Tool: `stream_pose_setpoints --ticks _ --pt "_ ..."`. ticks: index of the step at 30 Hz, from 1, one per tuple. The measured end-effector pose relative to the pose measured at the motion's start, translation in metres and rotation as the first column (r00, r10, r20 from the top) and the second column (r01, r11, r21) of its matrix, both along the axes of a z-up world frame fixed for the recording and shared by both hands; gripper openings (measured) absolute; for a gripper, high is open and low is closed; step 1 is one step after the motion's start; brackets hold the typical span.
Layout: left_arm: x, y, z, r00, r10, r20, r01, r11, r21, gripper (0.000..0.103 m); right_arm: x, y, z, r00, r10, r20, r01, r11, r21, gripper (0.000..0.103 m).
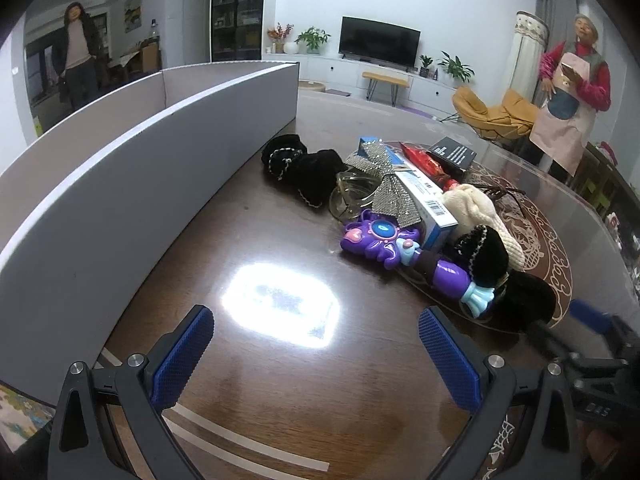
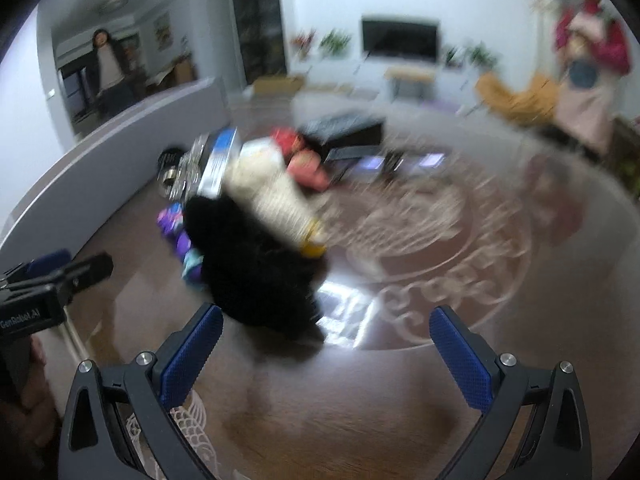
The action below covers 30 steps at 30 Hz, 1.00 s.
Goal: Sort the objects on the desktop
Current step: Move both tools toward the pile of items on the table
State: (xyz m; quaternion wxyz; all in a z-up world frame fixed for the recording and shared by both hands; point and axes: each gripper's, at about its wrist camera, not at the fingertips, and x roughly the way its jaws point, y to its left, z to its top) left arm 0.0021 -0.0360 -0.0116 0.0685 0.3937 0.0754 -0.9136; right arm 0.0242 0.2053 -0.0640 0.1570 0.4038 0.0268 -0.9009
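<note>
Your left gripper (image 1: 316, 354) low over table (image 1: 240, 240), jaws apart, pile at 1 o'clock. Your right gripper (image 2: 326, 350) apart, black plush (image 2: 256, 264) at 11 o'clock.

Left tongs (image 1: 316, 356) stand spread wide, blue pads (image 1: 182, 362) facing each other with nothing between them, held low and level just above the surface (image 1: 256, 232). Right tongs (image 2: 326, 356) are likewise spread wide and grip nothing, angled slightly downward; that view is blurred. Each pair shows at the edge of the other's view, so they sit side by side, near each other.
</note>
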Motion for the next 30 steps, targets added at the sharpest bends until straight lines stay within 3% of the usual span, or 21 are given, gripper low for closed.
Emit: stream_pose_setpoints --ticks 3,7,11,13,18,21,25,30 --pt "-0.001 0.002 -0.001 1.0 -0.004 0.008 0.004 1.0 -0.01 0.103 -0.02 -0.009 -0.011 0.997 0.023 0.074 -0.025 0.999 0.028 0.103" --pt "-0.001 0.004 -0.002 1.0 -0.011 0.014 0.011 1.0 -0.022 0.103 -0.041 -0.022 -0.014 0.996 0.046 0.081 -0.052 0.996 0.068 0.103" --pt "-0.001 0.0 -0.002 1.0 0.006 0.02 -0.006 1.0 -0.004 0.103 -0.061 0.006 -0.012 0.987 -0.128 0.095 0.131 0.991 -0.025 0.103" --pt "-0.002 -0.004 -0.003 1.0 0.018 0.023 -0.018 1.0 0.023 0.103 -0.065 0.012 -0.011 0.984 -0.148 0.1 0.153 0.987 -0.046 0.103" --pt "-0.001 -0.011 -0.001 0.999 0.033 0.003 -0.033 0.998 0.057 0.103 -0.065 -0.025 -0.016 0.994 -0.055 0.094 0.044 0.992 0.121 0.103" --pt "0.002 -0.013 0.003 0.999 0.041 -0.02 -0.039 0.997 0.062 0.103 -0.054 -0.052 -0.018 0.995 0.033 0.09 -0.045 0.99 0.131 0.103" --pt "0.004 -0.016 0.004 0.999 0.039 -0.022 -0.037 0.995 0.087 0.103 -0.033 -0.079 -0.022 0.969 0.224 0.103 -0.236 0.964 0.123 0.103" --pt "-0.001 -0.006 -0.001 0.999 -0.036 -0.003 0.036 0.99 0.135 0.103 -0.022 -0.035 -0.024 0.98 0.152 0.128 -0.169 0.977 0.131 0.103"
